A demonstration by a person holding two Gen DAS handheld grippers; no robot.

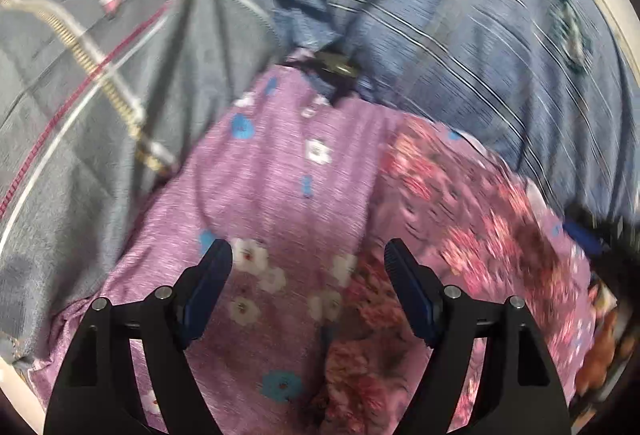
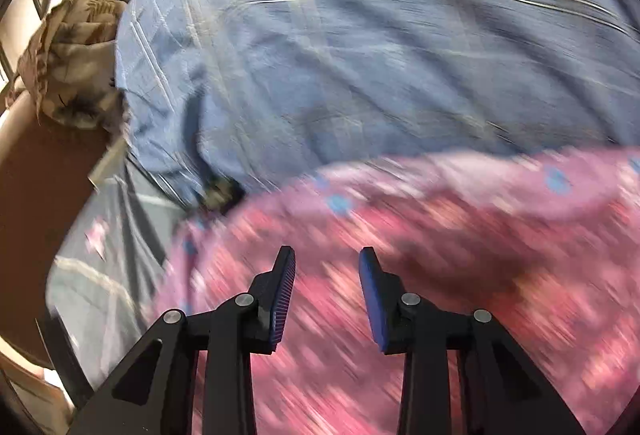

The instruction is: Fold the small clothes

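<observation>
Both grippers hang above the same garment with nothing between their pads. Left gripper (image 1: 308, 255) has its jaws spread wide, the two dark blue pads well apart, and it points down at a purple floral garment (image 1: 280, 175) that lies beneath it; whether the fingertips touch the cloth cannot be told. Right gripper (image 2: 327, 261) has its jaws only partly apart, a narrow gap between the ribbed blue pads, and no cloth is caught in that gap. Its view is heavily smeared by motion, so the pink-red print under it reads only as streaks.

Seen from the left wrist, the garment's purple side carries white and blue flowers, and a fold of its darker, red-and-pink flowered side (image 1: 460, 235) lies over its right part. In the right wrist view the same garment (image 2: 400, 235) fills the lower half of the picture.

Under the garment lies a blue striped sheet (image 1: 440, 15) on a bed, and at its left a grey quilt (image 1: 100, 75) with a pink star and a zip. A small dark clip-like thing (image 1: 334, 69) sits at the garment's far edge, too blurred to name. Far left in the right wrist view, a brown patterned cloth (image 2: 68, 55) is bunched beside the blue sheet (image 2: 320, 55).
</observation>
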